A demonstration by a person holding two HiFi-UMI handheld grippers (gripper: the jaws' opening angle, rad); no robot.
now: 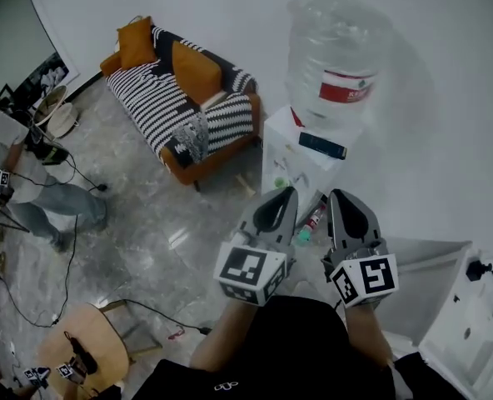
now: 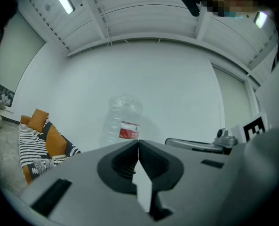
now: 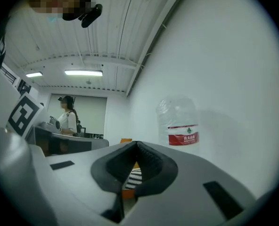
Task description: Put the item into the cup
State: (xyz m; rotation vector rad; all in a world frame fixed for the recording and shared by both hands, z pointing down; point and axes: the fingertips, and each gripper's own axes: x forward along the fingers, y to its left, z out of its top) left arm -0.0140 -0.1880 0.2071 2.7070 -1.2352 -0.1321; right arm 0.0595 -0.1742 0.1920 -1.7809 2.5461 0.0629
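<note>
1. Left claw (image 1: 289,193): smooth grey plastic, its ribbed dark jaws pressed together on nothing, in front of the boxy white water dispenser (image 1: 280,144).
2. Right claw (image 1: 335,195): likewise closed and empty.
3. A clear rounded jug (image 1: 334,57) tops the dispenser.
4. A small bottle-like thing (image 1: 311,221) lies at the dispenser's foot; the cup cannot be told.

Clear plastic water jug (image 1: 334,52); glossy marble floor (image 1: 146,240).
</note>
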